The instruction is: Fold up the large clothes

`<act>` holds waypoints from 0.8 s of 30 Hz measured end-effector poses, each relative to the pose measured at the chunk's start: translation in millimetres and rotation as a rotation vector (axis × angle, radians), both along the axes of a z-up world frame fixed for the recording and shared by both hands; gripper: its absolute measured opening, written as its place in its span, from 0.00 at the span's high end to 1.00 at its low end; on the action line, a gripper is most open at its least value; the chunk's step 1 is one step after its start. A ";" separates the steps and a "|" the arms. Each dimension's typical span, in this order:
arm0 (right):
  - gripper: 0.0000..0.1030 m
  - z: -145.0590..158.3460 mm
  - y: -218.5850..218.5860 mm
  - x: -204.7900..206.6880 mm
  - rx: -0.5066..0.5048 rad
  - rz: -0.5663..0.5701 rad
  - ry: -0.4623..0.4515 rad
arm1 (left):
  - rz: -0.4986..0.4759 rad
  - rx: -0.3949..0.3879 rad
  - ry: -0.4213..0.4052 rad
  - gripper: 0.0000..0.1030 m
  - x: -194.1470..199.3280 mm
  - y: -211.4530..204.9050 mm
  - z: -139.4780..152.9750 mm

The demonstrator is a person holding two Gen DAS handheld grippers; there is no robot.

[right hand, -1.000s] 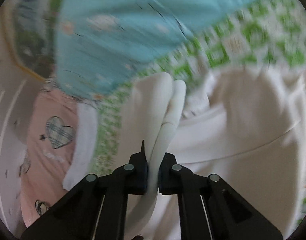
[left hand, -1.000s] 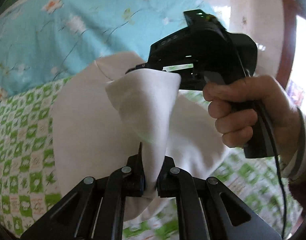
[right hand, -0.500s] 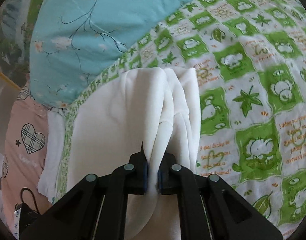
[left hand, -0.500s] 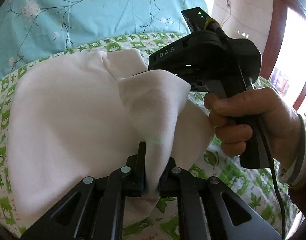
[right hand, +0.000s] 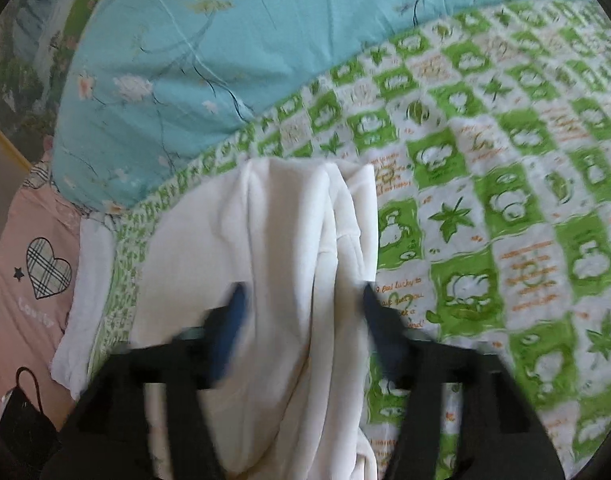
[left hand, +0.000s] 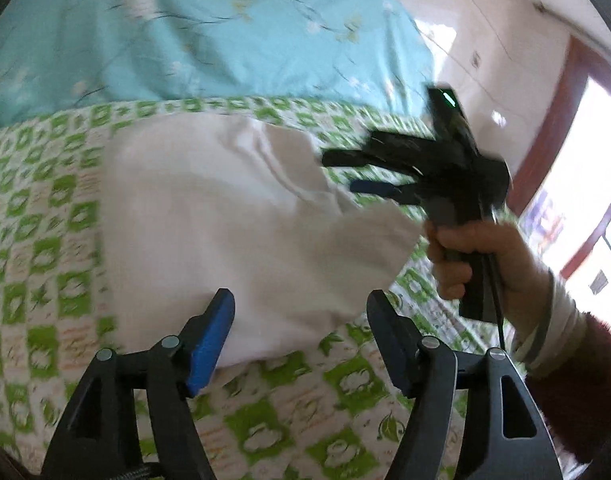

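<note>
Place: a bed with a green and white checked sheet (left hand: 345,384) on top.
Far side of bed: a blue quilt (left hand: 193,28) with small flowers, lying past the sheet.
Task thing: a big white garment (left hand: 209,216), folded over and lying on the checked sheet.
Garment in right view: white cloth (right hand: 273,264) bunched in long soft folds, running from the blue quilt's edge down toward the camera.
Left claw (left hand: 301,316): jaws opening, wide apart, not pinching the cloth.
Left claw and garment: near edge of the white garment lying between the two fingers, blue pad (left hand: 209,340) beside it; touching or not, hard to tell.
Right claw (right hand: 301,312): jaws opening, blurry, spread to both sides of the cloth folds.
Right claw and garment: cloth between the fingers but loose, resting on the bed.
Right claw from left view: black tool (left hand: 421,168) at the garment's far right corner, fingers parted, nothing pinched.
Right hand (left hand: 477,256): wrapped round the black handle, with a striped cuff (left hand: 553,324) and dark red sleeve behind it.
Left of bed in right view: a pink cover with plaid hearts (right hand: 47,266), beside a white cloth edge.
Room: white wall and a bright doorway with a red-brown frame (left hand: 553,120) on the right.
</note>
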State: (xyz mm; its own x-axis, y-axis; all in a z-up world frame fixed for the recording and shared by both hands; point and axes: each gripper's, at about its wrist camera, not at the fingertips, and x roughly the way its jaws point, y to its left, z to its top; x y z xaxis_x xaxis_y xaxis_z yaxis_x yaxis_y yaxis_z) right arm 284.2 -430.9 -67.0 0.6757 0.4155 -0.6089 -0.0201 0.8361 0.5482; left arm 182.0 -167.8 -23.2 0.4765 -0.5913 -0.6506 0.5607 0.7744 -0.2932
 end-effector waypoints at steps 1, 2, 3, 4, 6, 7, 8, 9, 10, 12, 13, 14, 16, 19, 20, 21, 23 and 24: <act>0.28 2.0 -0.3 -3.3 -0.014 -0.007 -0.006 | 0.027 -0.027 0.015 0.26 4.1 12.2 2.6; 0.28 1.5 -1.4 -4.6 -0.019 -0.007 -0.002 | 0.048 -0.046 0.023 0.22 7.5 20.2 3.7; 0.28 -0.1 -2.0 -5.0 -0.020 -0.004 0.012 | 0.092 -0.065 0.027 0.21 13.6 33.6 5.3; 0.28 -3.3 -2.6 -4.5 -0.014 -0.001 0.033 | 0.120 -0.071 0.029 0.20 18.1 40.9 5.0; 0.28 -8.8 -1.9 -3.4 -0.002 0.006 0.056 | 0.164 -0.089 0.062 0.19 36.4 55.5 0.7; 0.28 -11.5 -0.6 -2.7 0.001 0.015 0.062 | 0.184 -0.108 0.104 0.19 46.4 63.8 -4.7; 0.28 -12.9 1.4 -2.2 0.001 0.022 0.066 | 0.197 -0.131 0.143 0.19 53.9 70.5 -10.0; 0.28 -15.0 3.3 -1.5 0.001 0.028 0.074 | 0.209 -0.158 0.184 0.19 62.9 76.7 -16.4; 0.28 -18.2 4.1 0.0 0.006 0.033 0.085 | 0.218 -0.173 0.209 0.19 69.5 80.7 -21.2; 0.28 -21.5 5.2 0.9 0.011 0.036 0.097 | 0.225 -0.208 0.258 0.19 81.4 86.9 -31.6; 0.28 -22.3 5.5 1.6 0.010 0.036 0.100 | 0.223 -0.227 0.287 0.19 87.3 88.9 -37.3; 0.28 -22.6 5.7 2.2 0.010 0.038 0.101 | 0.222 -0.237 0.310 0.19 91.8 89.8 -41.8; 0.28 -22.7 5.4 4.1 0.015 0.044 0.103 | 0.209 -0.264 0.357 0.19 102.8 89.7 -51.9; 0.28 -23.2 5.7 8.3 0.013 0.056 0.108 | 0.197 -0.300 0.416 0.13 119.9 86.3 -63.6; 0.28 -23.3 7.0 11.0 0.012 0.065 0.110 | 0.198 -0.311 0.428 0.12 125.7 85.5 -66.8; 0.28 -24.0 8.2 12.9 0.013 0.074 0.112 | 0.198 -0.320 0.436 0.12 130.1 84.8 -68.5; 0.28 -26.8 12.1 17.0 0.022 0.098 0.114 | 0.191 -0.328 0.449 0.11 141.7 78.8 -72.0; 0.28 -28.2 13.7 19.9 0.024 0.109 0.117 | 0.186 -0.323 0.451 0.11 148.6 74.2 -72.4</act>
State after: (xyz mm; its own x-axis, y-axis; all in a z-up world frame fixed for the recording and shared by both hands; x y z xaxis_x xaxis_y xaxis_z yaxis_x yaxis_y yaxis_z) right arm 304.1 -417.2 -95.2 0.5509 0.4977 -0.6700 -0.0448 0.8192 0.5718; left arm 330.7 -93.6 -95.6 0.3095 -0.7264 -0.6136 0.1891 0.6794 -0.7090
